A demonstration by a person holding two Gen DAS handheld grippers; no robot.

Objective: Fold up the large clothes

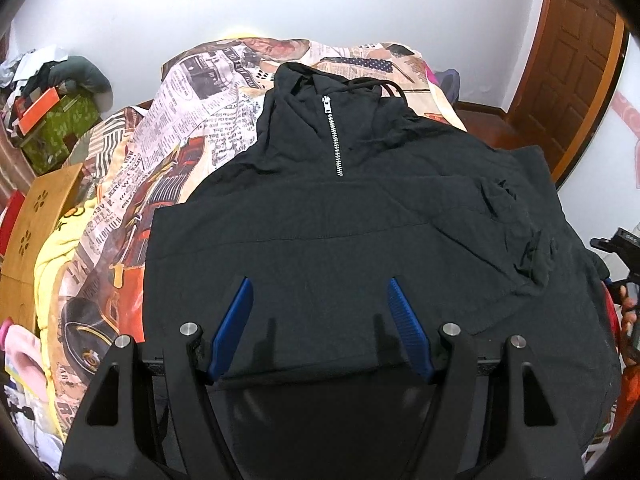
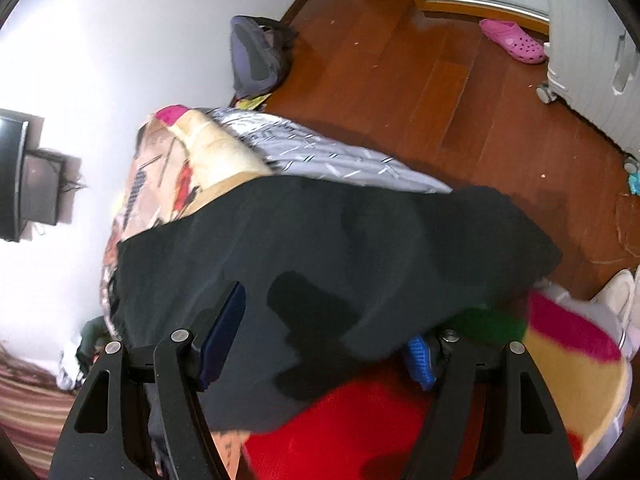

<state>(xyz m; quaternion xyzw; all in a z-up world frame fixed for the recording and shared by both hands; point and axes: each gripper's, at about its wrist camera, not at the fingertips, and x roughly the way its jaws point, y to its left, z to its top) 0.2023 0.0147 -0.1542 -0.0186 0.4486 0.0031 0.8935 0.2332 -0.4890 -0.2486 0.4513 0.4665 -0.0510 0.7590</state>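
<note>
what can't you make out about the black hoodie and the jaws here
- Left wrist view: black hoodie hem, hidden behind the left gripper; its right sleeve end runs off the frame edge.
- Right wrist view: one finger of the right gripper is draped by blurred cloth, so any grip is unclear.

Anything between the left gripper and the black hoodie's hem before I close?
Nothing visible: the left gripper hangs open directly over the black half-zip hoodie, with only its dark fabric between the blue fingers.

Black garment [image 2: 340, 248] draped over bed; pink clog [image 2: 514, 42] on floor.
</note>
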